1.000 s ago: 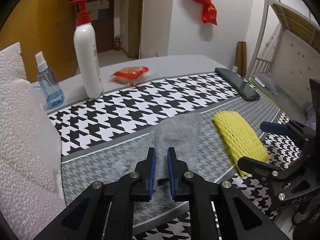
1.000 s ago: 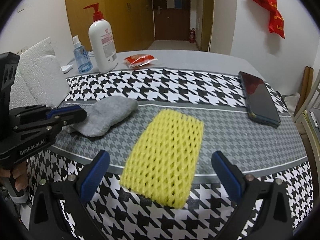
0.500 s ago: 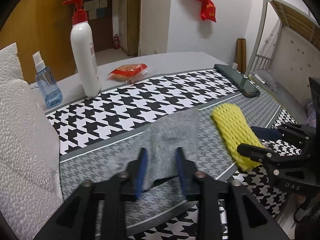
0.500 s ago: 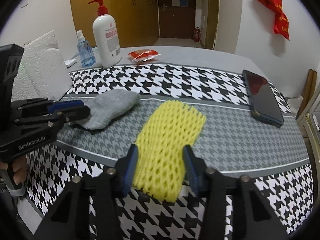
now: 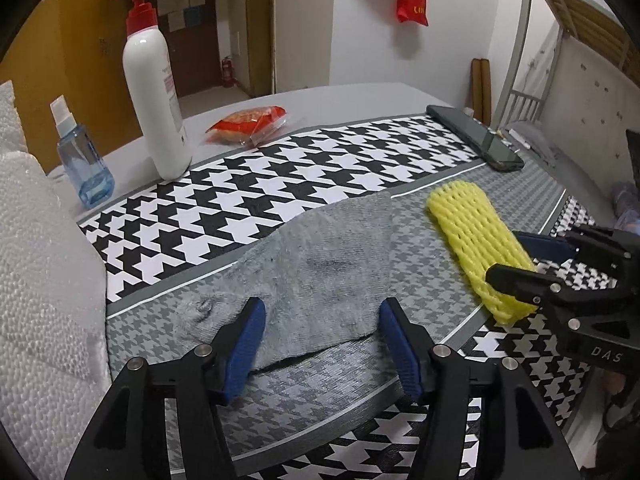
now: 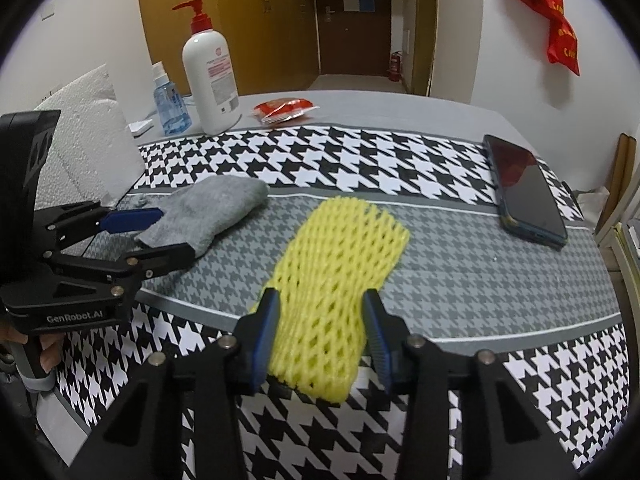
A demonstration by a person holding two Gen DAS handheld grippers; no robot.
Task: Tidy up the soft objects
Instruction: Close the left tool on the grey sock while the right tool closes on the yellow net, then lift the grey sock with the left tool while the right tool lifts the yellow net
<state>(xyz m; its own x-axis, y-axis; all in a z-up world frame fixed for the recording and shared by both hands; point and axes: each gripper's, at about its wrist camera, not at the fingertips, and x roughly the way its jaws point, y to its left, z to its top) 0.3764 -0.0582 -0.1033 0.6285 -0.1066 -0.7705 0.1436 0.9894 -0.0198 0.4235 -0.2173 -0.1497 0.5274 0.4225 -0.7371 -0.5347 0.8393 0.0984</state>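
Left gripper (image 5: 322,338) fingers opening astride grey sock (image 5: 320,276), right gripper (image 6: 322,326) fingers seemingly clamped on yellow foam net (image 6: 336,276)

White pump bottle (image 5: 154,96), blue spray bottle (image 5: 82,160), red snack packet (image 5: 248,122), phone (image 5: 474,138)

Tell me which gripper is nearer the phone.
Right. The right gripper is shut on the yellow foam net, which lies beside the phone; the left gripper, its jaws opening, straddles the grey sock, farther away.
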